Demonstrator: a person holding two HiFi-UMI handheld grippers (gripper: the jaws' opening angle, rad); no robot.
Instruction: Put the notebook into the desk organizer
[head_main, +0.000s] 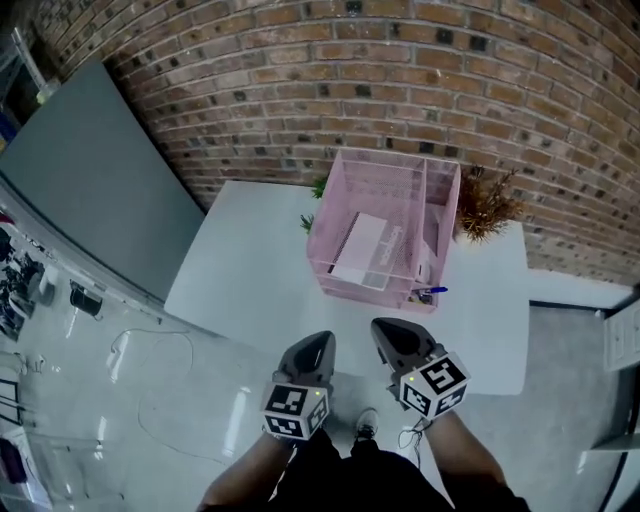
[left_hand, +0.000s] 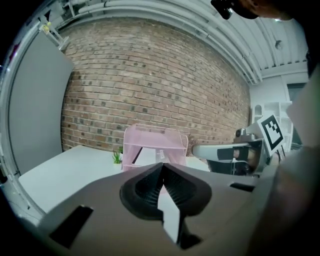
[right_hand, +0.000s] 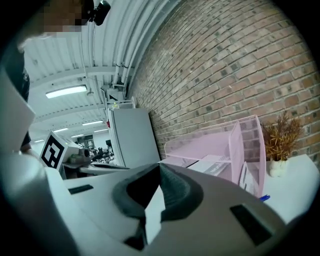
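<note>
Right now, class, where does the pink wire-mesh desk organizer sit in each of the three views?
Head view: pink wire-mesh desk organizer upper centre, on the white table.
Left gripper view: centre, just above the left tongs.
Right gripper view: right of centre.
Shared landmark: brick wall behind it.

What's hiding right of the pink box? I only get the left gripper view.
Observer: A dried brown plant stands beside the pink organizer, by its right wall.
Operator: Any pens around?
Observer: One blue pen shows at the organizer's front right corner.
Operator: Is the right gripper holding something?
Observer: No. The right gripper is shut, with nothing between its jaws.
</note>
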